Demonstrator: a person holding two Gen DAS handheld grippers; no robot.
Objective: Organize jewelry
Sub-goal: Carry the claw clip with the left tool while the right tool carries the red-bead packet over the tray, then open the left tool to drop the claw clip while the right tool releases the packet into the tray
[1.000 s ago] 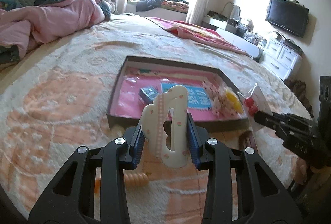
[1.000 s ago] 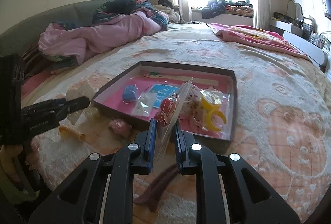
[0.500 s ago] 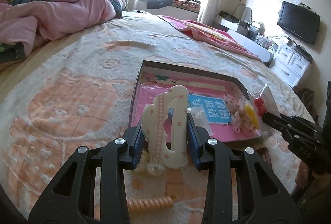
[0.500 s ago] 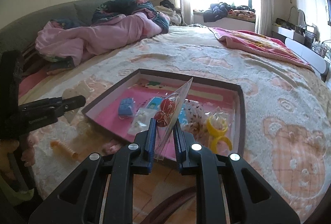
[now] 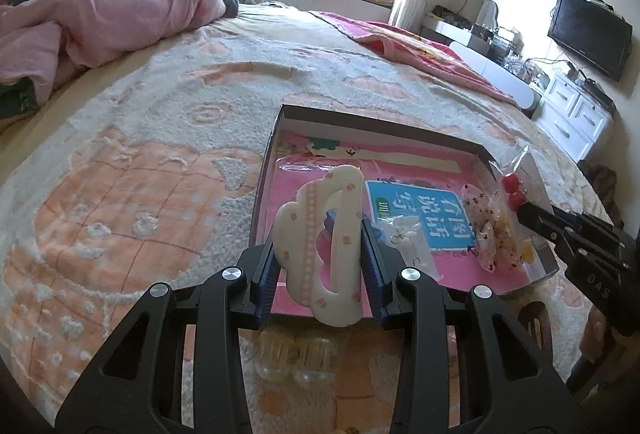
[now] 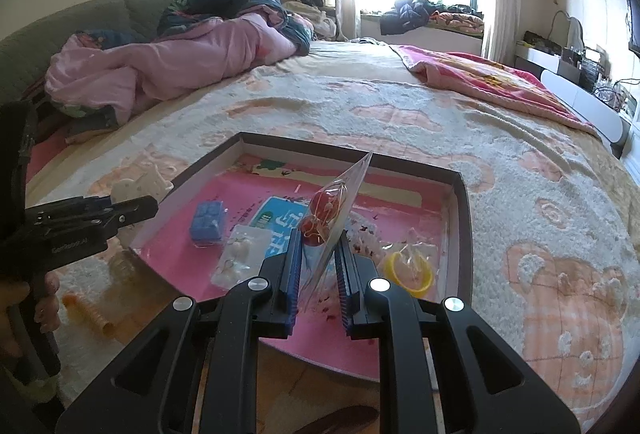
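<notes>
My left gripper [image 5: 320, 254] is shut on a cream hair clip [image 5: 324, 246] with pink dots, held upright over the near left corner of the shallow pink-lined box [image 5: 280, 129]. My right gripper [image 6: 318, 270] is shut on a clear packet [image 6: 336, 209] of red bead earrings above the box [image 6: 460, 218]. Inside the box lie a blue clip [image 6: 206, 224], a clear earring packet [image 6: 240, 258], a blue card [image 5: 424, 213], a speckled hair piece [image 5: 486, 234] and a yellow ring [image 6: 408, 268]. The left gripper [image 6: 132, 205] shows at the left of the right wrist view.
The box rests on a cream and orange bedspread [image 5: 140, 161]. A clear beaded clip [image 5: 296, 358] lies under the left gripper. An orange spiral hair tie [image 6: 90, 314] and a dark hair tie [image 6: 340, 420] lie in front of the box. A pink quilt [image 6: 160, 65] is heaped at the head.
Both grippers have moved forward toward the box, each keeping its item. The box now looms larger and nearer in both views, and the orange hair tie has dropped out of the left view.
</notes>
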